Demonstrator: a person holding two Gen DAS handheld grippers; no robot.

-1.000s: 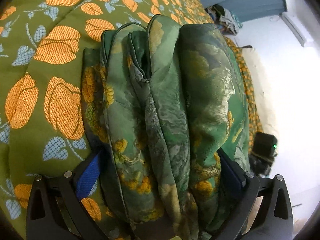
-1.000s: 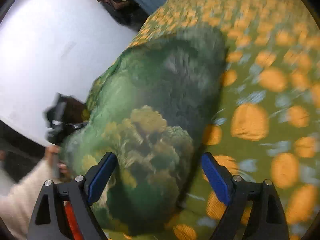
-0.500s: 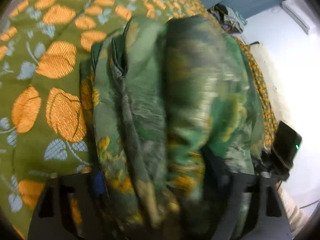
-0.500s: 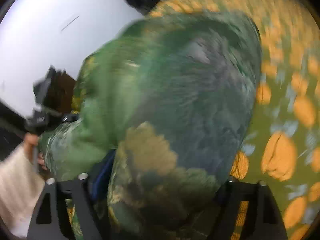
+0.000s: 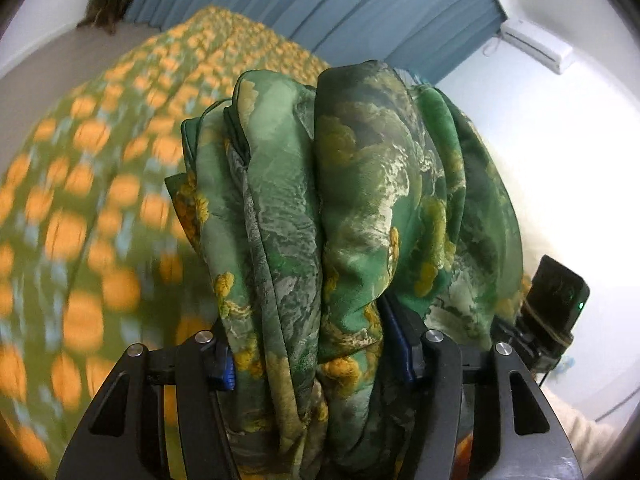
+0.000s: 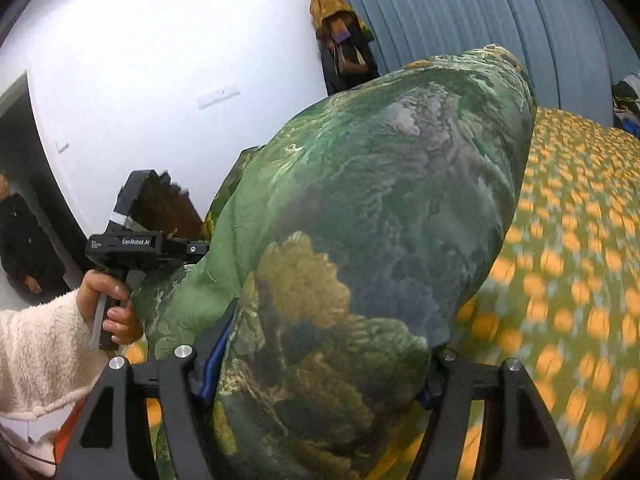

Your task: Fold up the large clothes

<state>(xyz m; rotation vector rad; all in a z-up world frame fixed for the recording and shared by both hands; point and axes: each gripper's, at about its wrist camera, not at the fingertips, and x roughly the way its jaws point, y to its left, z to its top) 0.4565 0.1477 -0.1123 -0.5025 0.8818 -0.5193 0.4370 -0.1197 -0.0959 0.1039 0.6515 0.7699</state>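
A thick folded green garment with yellow and grey print (image 5: pixel 340 208) fills the left wrist view, held up above the bed. My left gripper (image 5: pixel 316 356) is shut on its folded layers, which bulge out between the blue pads. In the right wrist view the same garment (image 6: pixel 380 220) hangs as a big bundle. My right gripper (image 6: pixel 316 368) is shut on its near end. The left gripper's body (image 6: pixel 136 244) and the hand holding it show at the left of that view.
The bed (image 5: pixel 80 208) has an olive cover with orange flowers and lies below the garment. A blue curtain (image 6: pixel 480 8) and white walls stand behind. Clothes hang at the curtain's edge (image 6: pixel 340 32). A person in black (image 6: pixel 20 240) stands by a doorway.
Both grippers have closed on the folded garment and lifted it off the bed. The views have tilted up, so the curtain and walls now show.
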